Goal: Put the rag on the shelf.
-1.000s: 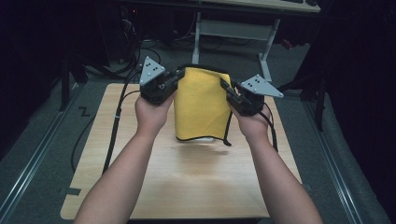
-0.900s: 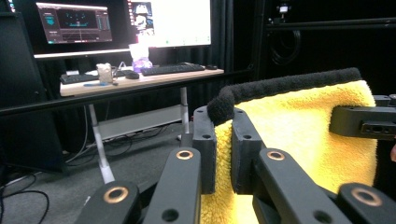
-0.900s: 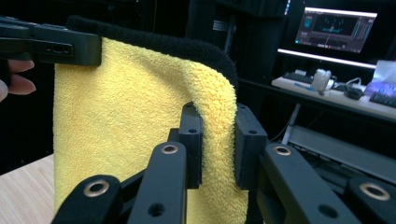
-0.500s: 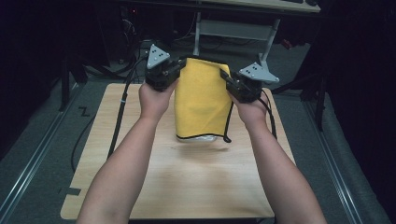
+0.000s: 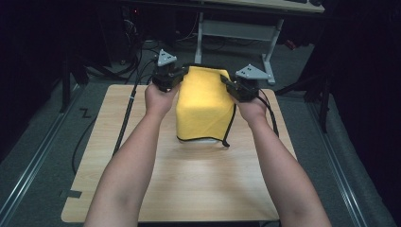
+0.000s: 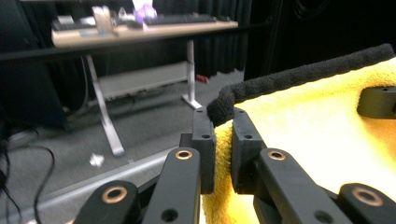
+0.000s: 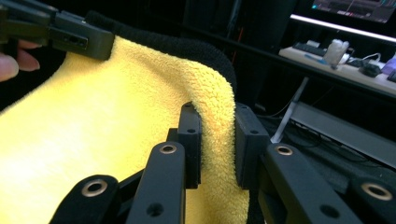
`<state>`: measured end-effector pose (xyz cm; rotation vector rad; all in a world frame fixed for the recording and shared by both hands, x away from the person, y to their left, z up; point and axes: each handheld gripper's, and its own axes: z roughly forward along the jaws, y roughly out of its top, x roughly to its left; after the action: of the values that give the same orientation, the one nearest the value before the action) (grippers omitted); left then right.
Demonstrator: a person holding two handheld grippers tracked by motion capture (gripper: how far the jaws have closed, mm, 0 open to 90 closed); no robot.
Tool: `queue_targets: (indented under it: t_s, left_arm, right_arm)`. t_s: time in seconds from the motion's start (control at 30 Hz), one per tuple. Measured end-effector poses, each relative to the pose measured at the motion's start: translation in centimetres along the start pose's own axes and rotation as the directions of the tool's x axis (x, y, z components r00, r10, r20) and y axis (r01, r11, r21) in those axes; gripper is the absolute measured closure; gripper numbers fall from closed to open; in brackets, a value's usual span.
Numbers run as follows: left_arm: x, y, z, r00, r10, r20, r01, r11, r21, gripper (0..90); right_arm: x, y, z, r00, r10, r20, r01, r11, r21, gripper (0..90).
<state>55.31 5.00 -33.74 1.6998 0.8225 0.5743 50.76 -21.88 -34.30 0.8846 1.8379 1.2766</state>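
No text, label, brand, number or sign can be read anywhere in these pictures. The screen (image 7: pixel 359 9) far beyond the right hand-held gripper (image 7: pixel 218 140) carries coloured lines too small and blurred to make out. The items on the desk (image 6: pixel 140 30) beyond the left hand-held gripper (image 6: pixel 223 149) are likewise blurred.

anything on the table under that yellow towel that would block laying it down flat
Nothing visible does. The yellow terry towel with black edging hangs from both grippers over bare light wooden tabletop, its lower hem near the surface.
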Motion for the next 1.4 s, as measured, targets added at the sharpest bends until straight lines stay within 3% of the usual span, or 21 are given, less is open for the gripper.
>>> queue_targets:
  t_s: [0.3,0.57,0.67,1.17,1.4]
  left_arm:
    - [0.6,-2.8,1.1,0.9994,-0.028,0.021,0.026,0.9959,0.087,82.8]
    - [0.6,-5.0,1.6,0.9971,-0.067,0.034,0.062,0.987,0.149,83.4]
    - [0.9,-5.9,1.8,0.9951,-0.091,0.037,0.083,0.9796,0.183,83.7]
    - [1.3,-9.1,2.2,0.9854,-0.152,0.077,0.132,0.9681,0.213,83.6]
    - [1.5,-10.3,2.3,0.9817,-0.171,0.083,0.148,0.9607,0.235,83.6]
  right_arm:
    - [-0.2,-2.1,1.1,0.9994,-0.018,-0.029,0.02,0.998,0.067,76.0]
    - [-0.1,-4.4,1.7,0.9986,0.019,-0.05,-0.013,0.993,0.114,76.3]
    - [0.1,-4.8,2.0,0.9981,0.026,-0.056,-0.019,0.992,0.125,76.3]
    - [-0.1,-6.2,3.0,0.9935,0.076,-0.085,-0.059,0.98,0.188,76.0]
    - [-0.1,-7.3,3.5,0.9873,0.125,-0.099,-0.101,0.971,0.215,75.8]
